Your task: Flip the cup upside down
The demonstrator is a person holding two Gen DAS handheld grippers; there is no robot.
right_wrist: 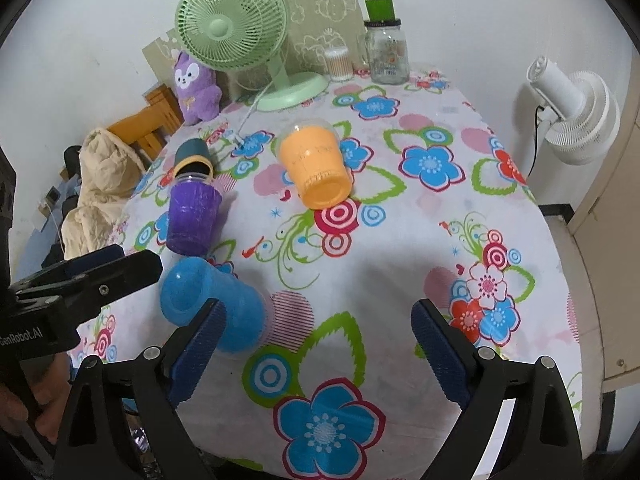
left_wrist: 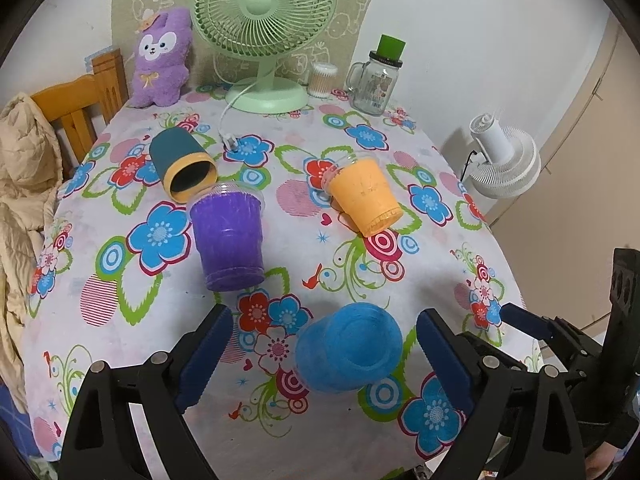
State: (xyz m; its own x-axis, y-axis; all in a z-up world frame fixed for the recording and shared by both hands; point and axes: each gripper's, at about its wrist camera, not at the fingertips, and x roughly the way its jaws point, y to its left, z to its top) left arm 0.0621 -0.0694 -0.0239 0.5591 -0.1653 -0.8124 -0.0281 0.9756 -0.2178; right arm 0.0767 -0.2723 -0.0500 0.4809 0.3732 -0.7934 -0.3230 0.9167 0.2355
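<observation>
A blue cup (left_wrist: 349, 347) lies on its side on the flowered tablecloth, its base toward my left camera. My left gripper (left_wrist: 320, 364) is open, its blue pads either side of the blue cup without touching it. In the right wrist view the blue cup (right_wrist: 216, 307) lies at the left, just beyond the left pad. My right gripper (right_wrist: 316, 360) is open and empty above the cloth. A purple cup (left_wrist: 229, 236) (right_wrist: 191, 216), an orange cup (left_wrist: 366, 196) (right_wrist: 316, 170) and a dark teal cup with a yellow rim (left_wrist: 183, 164) (right_wrist: 193, 158) also lie on their sides.
A green desk fan (left_wrist: 264, 28), a purple plush toy (left_wrist: 162, 58), a glass mug jar with a green lid (left_wrist: 378, 78) and a cotton-swab box (left_wrist: 323, 79) stand at the table's back. A white fan (left_wrist: 506, 160) stands off the right edge. A wooden chair with a beige jacket (left_wrist: 24, 184) is left.
</observation>
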